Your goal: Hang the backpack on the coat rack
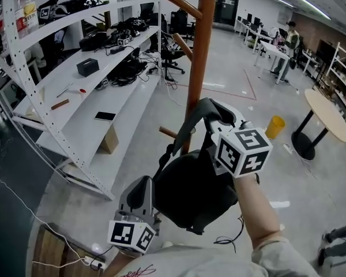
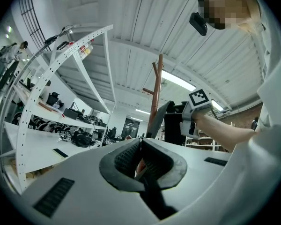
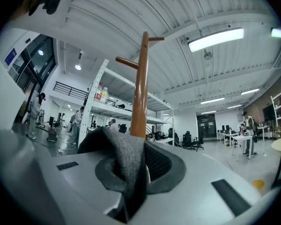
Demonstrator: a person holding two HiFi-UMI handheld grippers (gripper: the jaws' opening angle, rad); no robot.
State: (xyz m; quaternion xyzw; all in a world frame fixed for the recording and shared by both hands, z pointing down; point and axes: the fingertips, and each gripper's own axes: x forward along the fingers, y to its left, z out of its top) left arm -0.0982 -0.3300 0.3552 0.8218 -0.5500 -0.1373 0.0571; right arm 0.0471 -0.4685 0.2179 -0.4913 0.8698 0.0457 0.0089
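Left gripper (image 1: 143,183), lowest in the head view, has its jaws pressed together with nothing seen between them, just beside the black backpack's (image 1: 193,192) lower left side; right gripper (image 1: 210,115) pinches the backpack's grey strap (image 3: 126,156), holding the bag up against the brown coat rack (image 1: 200,51) pole, not yet hung.

Right tool (image 3: 134,170) pinches grey backpack strap (image 3: 122,149) before coat rack (image 3: 141,90).
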